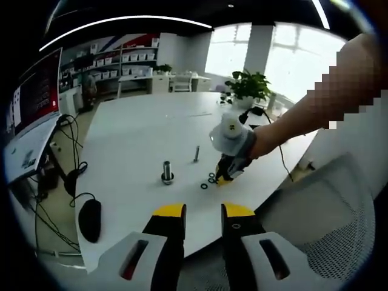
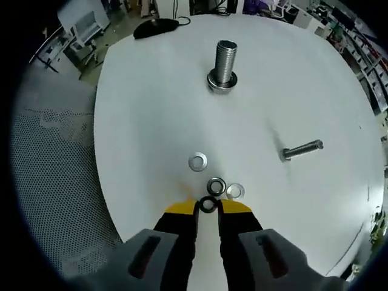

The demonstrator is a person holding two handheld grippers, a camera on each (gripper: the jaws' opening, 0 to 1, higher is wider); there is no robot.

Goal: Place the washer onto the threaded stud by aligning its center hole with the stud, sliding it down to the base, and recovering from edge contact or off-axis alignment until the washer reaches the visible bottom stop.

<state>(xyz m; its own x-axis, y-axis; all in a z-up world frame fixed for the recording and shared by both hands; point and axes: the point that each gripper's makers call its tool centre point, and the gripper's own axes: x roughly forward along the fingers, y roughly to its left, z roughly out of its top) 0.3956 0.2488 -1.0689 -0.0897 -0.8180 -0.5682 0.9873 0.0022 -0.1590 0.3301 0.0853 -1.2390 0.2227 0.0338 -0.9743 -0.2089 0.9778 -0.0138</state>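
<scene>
On the white table (image 2: 145,121) there is no box or tray; the loose parts lie straight on its top. In the right gripper view the right gripper (image 2: 208,210) is down at the table with its yellow-tipped jaws closed in on a dark washer (image 2: 208,205), which sits flat between the tips and looks pinched from both sides. This ring is small, round and black, with a clear centre hole. Just beyond it lie two more rings touching or nearly touching each other: a dark-rimmed one (image 2: 216,185) and a bright silver one (image 2: 234,191). A fourth, silver washer (image 2: 197,162) lies a little farther on, apart from the rest. Well beyond them the stud (image 2: 223,65) stands upright on a wide round base, its thread bare from top to bottom. A second bolt (image 2: 302,150) stands off to the right, well apart from the stud. A black mouse (image 2: 155,25) lies near the far table edge. In the left gripper view the left gripper (image 1: 203,213) hangs over the near table edge with its jaws apart and nothing between them. From there the right gripper (image 1: 228,176) shows across the table, held by a person's hand (image 1: 237,138), tips down among the small rings (image 1: 208,180), with the stud (image 1: 167,172) to its left and the mouse (image 1: 90,219) nearer the edge.
</scene>
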